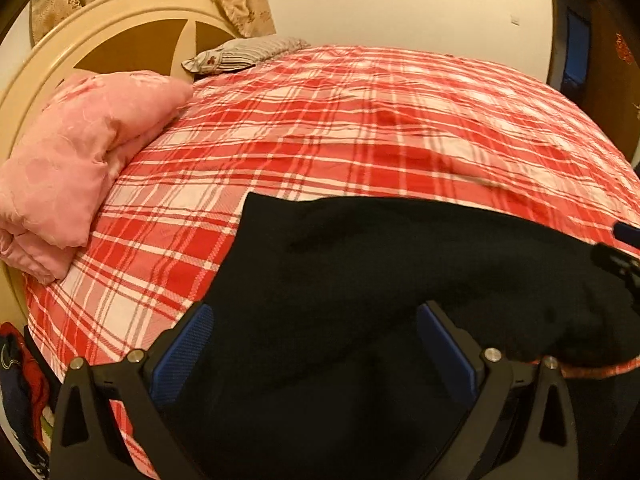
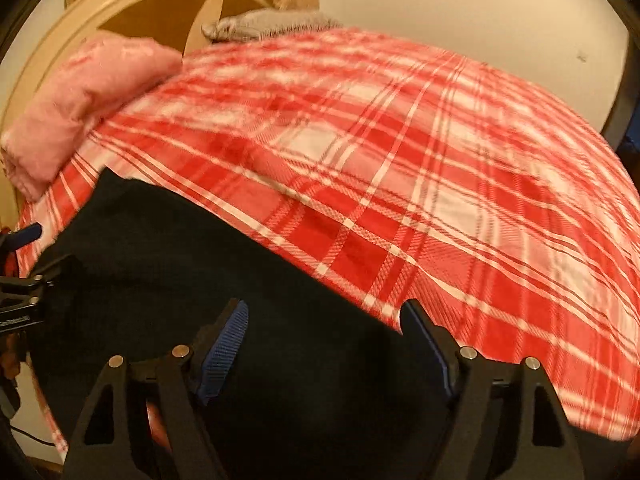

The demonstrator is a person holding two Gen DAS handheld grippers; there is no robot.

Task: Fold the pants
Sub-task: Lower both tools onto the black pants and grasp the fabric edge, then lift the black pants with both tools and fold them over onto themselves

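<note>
Black pants (image 1: 360,260) lie near the front edge of a bed with a red plaid sheet (image 1: 360,120). My left gripper (image 1: 316,320) hovers over the pants, open, its blue pads (image 1: 188,344) wide apart with only dark cloth below. My right gripper (image 2: 324,316) is also open over the pants (image 2: 160,248), near their far right edge, its pads clear of the cloth. Each gripper shows at the edge of the other's view: the right gripper (image 1: 620,248) at the right, the left gripper (image 2: 24,272) at the left. The folds of the pants are lost in the dark fabric.
A folded pink quilt (image 1: 80,160) sits at the left by the round cream headboard (image 1: 120,28). A striped pillow (image 1: 240,54) lies at the far end against the wall. Coloured clothes (image 1: 20,380) hang beside the bed at lower left. Plaid sheet (image 2: 440,160) stretches beyond the pants.
</note>
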